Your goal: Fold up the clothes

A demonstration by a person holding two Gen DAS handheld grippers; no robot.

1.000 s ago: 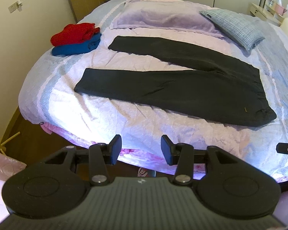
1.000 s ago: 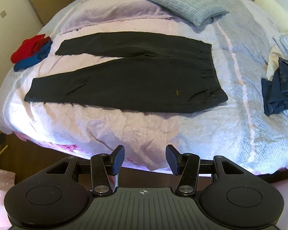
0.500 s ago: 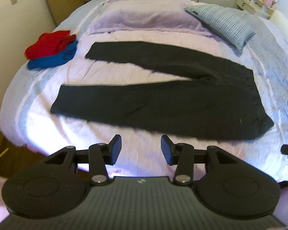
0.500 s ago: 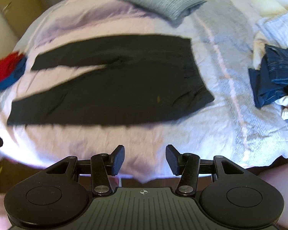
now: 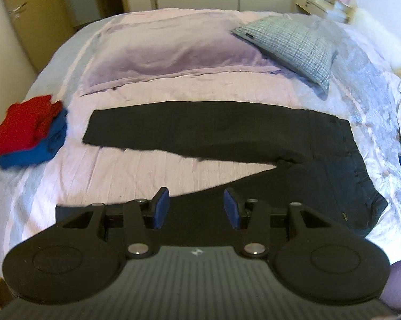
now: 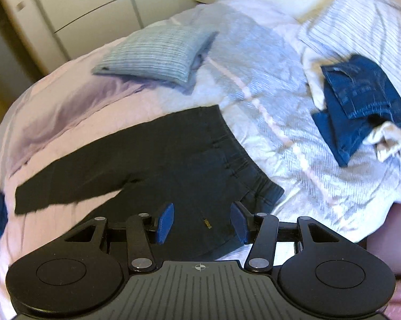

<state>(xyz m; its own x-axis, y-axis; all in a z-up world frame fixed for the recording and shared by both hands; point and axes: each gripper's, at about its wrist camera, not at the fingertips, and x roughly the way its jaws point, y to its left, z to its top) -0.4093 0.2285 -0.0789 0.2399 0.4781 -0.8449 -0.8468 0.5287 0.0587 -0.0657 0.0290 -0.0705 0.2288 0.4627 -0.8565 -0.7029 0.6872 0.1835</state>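
Note:
Black trousers (image 5: 227, 133) lie spread flat on the bed, legs pointing left and waistband to the right. My left gripper (image 5: 196, 208) hovers open over the near leg, nothing between its blue pads. In the right wrist view the same trousers (image 6: 160, 154) fill the middle, and my right gripper (image 6: 201, 221) hangs open above the waistband end near a small gold tag (image 6: 207, 222). Neither gripper touches the cloth as far as I can see.
Folded red and blue garments (image 5: 29, 130) sit at the bed's left edge. A lilac pillow (image 5: 168, 53) and a checked grey pillow (image 5: 291, 45) lie behind the trousers. Crumpled blue jeans (image 6: 360, 106) and pale cloth rest on the right side of the bed.
Both grippers have swung in from beyond the bed's edge to over the trousers: the left over the near leg, the right over the waistband. Their jaws stay equally wide.

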